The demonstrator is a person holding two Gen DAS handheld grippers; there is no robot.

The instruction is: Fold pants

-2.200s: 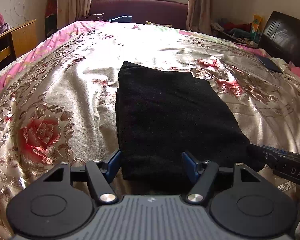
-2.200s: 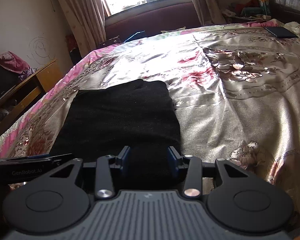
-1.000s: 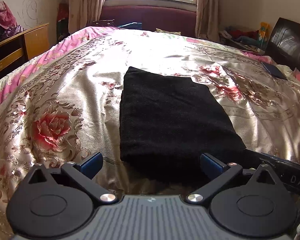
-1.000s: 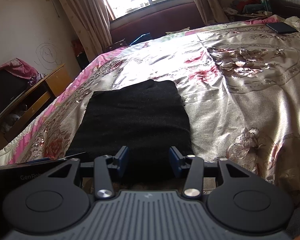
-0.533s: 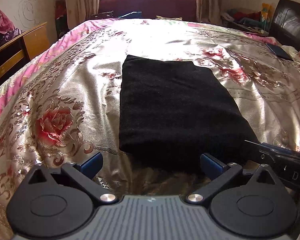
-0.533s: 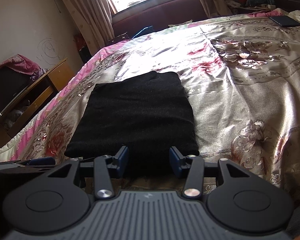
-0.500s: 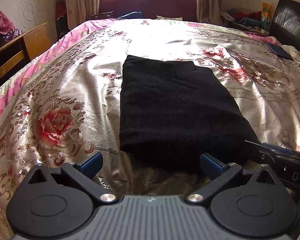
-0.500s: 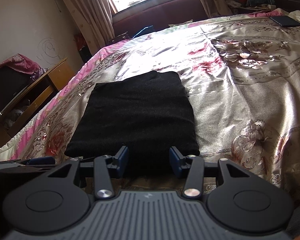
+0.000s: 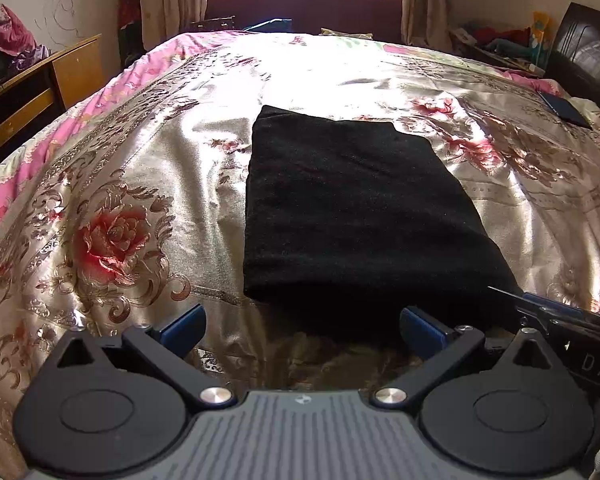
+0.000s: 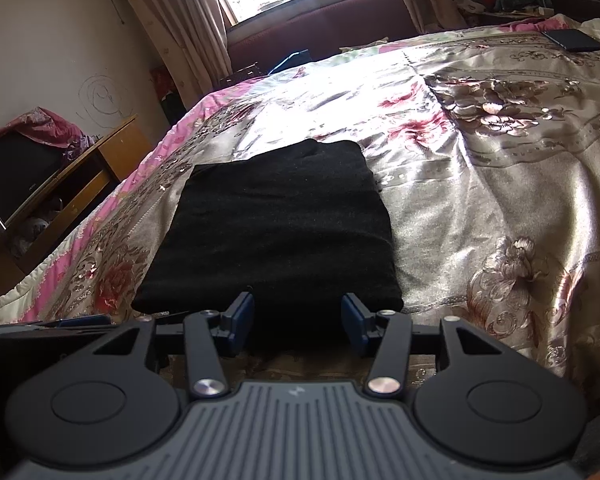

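The black pants [image 9: 356, 208] lie folded into a flat rectangle on the floral bedspread [image 9: 112, 216]; they also show in the right wrist view [image 10: 272, 228]. My left gripper [image 9: 300, 326] is open wide and empty, just short of the near edge of the pants. My right gripper [image 10: 298, 316] is open and empty, at the near edge of the pants, jaws apart with nothing between them. The right gripper's body shows at the right edge of the left wrist view [image 9: 560, 320].
A wooden desk [image 9: 40, 84] stands left of the bed. A dark phone [image 9: 564, 109] lies on the bedspread at far right, near a dark headboard [image 9: 588, 52]. A maroon sofa [image 9: 304, 8] and a window are beyond the bed.
My left gripper opened wide and let go of the pants' near edge. Both grippers drew back a little from the pants, which now lie flat.
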